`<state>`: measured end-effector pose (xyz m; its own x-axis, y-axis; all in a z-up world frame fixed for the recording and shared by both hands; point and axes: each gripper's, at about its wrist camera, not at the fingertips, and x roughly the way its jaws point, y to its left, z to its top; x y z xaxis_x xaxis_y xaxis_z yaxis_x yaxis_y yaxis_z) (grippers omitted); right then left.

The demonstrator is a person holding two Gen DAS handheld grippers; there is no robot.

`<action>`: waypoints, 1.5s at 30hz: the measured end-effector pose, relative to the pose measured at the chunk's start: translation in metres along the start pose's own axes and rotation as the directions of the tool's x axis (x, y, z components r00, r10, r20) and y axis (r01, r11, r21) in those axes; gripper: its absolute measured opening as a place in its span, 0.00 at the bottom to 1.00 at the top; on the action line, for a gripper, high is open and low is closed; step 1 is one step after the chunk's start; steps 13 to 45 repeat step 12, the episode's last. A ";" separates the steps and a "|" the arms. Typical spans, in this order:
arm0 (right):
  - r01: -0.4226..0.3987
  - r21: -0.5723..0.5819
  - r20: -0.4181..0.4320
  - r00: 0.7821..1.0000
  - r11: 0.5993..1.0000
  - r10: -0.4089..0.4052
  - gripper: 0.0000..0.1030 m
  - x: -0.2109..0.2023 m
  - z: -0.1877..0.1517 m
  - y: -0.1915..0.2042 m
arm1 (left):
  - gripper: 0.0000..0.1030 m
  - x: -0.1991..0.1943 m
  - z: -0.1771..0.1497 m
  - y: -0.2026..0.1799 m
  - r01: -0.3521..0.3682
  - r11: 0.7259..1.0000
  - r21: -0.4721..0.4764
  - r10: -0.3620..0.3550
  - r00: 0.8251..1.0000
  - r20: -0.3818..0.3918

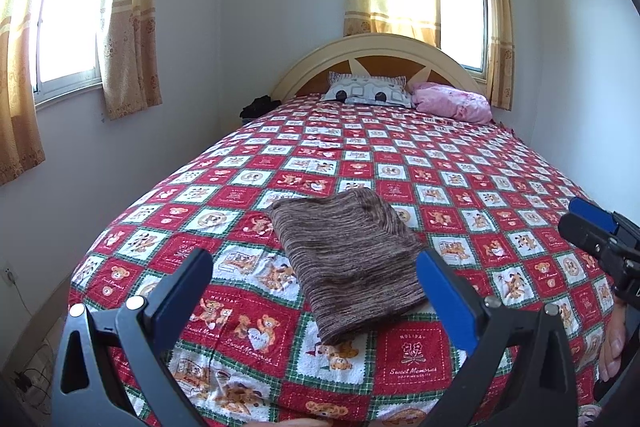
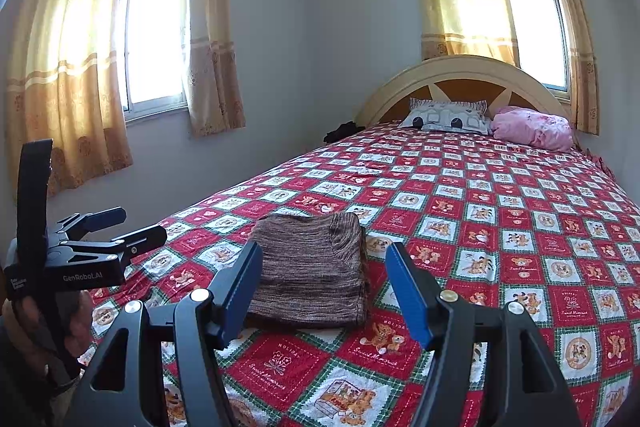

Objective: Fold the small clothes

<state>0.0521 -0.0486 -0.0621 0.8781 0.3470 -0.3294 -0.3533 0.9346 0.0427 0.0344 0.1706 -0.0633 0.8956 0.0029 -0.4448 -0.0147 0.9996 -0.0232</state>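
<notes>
A brown striped knit garment (image 1: 352, 259) lies folded into a rectangle on the red patchwork bedspread (image 1: 460, 187), near the foot of the bed. It also shows in the right wrist view (image 2: 312, 267). My left gripper (image 1: 316, 263) is open and empty, held above the bed's near edge, its blue pads either side of the garment in view. My right gripper (image 2: 324, 259) is open and empty, also back from the garment. The right gripper shows at the right edge of the left wrist view (image 1: 600, 231); the left gripper shows at the left of the right wrist view (image 2: 120, 227).
A grey patterned pillow (image 1: 368, 91) and a pink bundle (image 1: 452, 101) lie at the headboard (image 1: 376, 47). A dark item (image 1: 258, 105) sits beside the bed's far left corner. Curtained windows (image 1: 68, 15) are on the left and back walls. Cables (image 1: 28, 379) lie on the floor at left.
</notes>
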 end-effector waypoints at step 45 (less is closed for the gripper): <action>-0.005 -0.005 -0.012 1.000 1.000 0.005 0.63 0.003 -0.003 0.003 | 1.00 0.004 -0.003 0.007 -0.022 0.999 -0.026 0.022 1.000 -0.006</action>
